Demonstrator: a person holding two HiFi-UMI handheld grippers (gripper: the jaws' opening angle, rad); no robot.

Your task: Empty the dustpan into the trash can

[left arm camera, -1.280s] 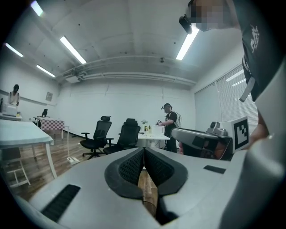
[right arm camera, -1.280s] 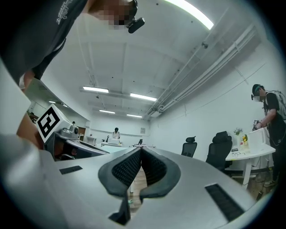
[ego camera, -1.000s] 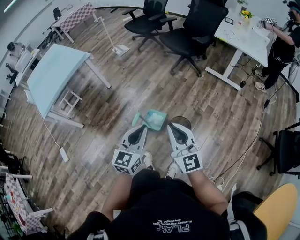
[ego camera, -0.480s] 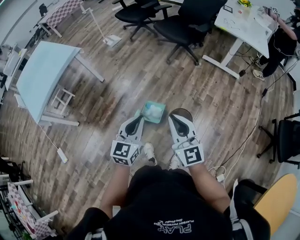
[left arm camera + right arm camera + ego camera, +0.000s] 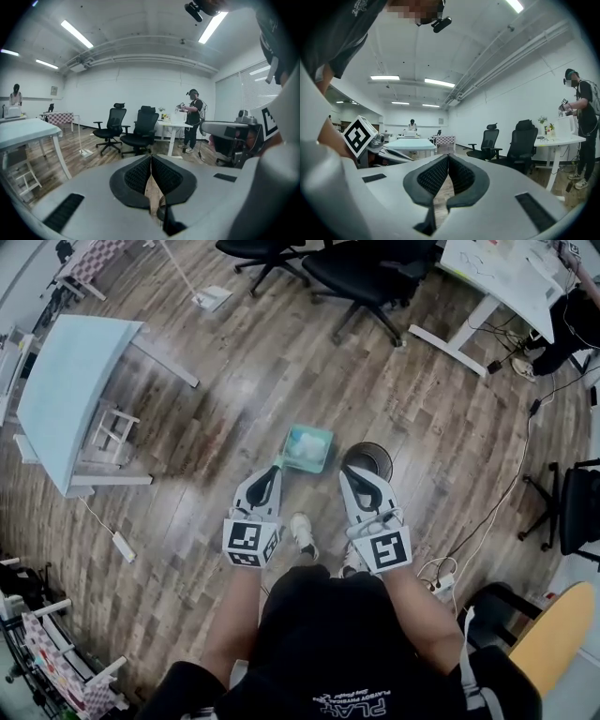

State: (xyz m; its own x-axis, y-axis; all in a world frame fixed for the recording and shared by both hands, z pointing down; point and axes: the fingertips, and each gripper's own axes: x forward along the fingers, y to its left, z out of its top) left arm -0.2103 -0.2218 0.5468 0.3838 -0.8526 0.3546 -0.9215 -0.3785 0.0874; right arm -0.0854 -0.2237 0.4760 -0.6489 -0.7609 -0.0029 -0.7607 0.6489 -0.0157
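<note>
Black shirt (image 5: 347, 652) reads PLAY; left gripper (image 5: 271, 472) and right gripper (image 5: 349, 472) closed, empty, near dustpan (image 5: 307, 448).

Jaws of right hand-held gripper (image 5: 448, 158) together, black office chairs (image 5: 524, 140) beyond, pale table (image 5: 412, 143) left

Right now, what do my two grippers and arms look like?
The left gripper and right gripper are tapered light-grey shells with black ribbed pads, each carrying a white cube with black square markers. You wear a black short-sleeved shirt with white print.
</note>
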